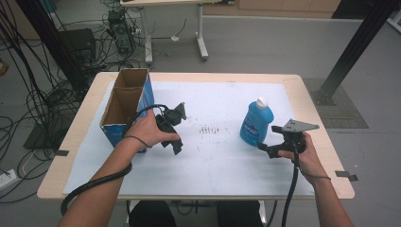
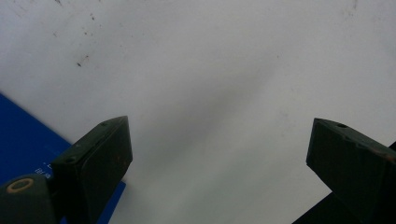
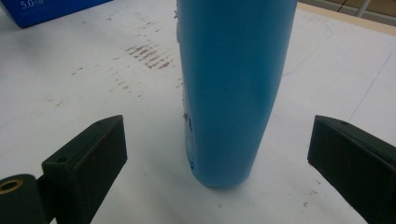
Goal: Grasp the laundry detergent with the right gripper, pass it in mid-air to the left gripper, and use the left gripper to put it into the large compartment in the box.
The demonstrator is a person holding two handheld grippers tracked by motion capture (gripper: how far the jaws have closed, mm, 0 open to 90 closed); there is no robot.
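One blue bottle (image 1: 256, 124) with a white cap stands upright on the white mat (image 1: 222, 161), its label too blurred to read, ahead of the wide-open right gripper (image 3: 217, 154), while the left gripper (image 2: 219, 154), also spread wide, sits beside one blue-sided cardboard box (image 1: 126, 101) printed "5.0".

Blue plastic bottle (image 1: 257, 122) with white cap: stands upright on white sheet, right half of table, cap closed. Flattened body, label on front face, text too small to read. In right gripper view bottle (image 3: 232, 88) shows narrow edge, base flat on sheet, just beyond the spread jaws and centred between them, touching neither. Well apart from blue cardboard box.
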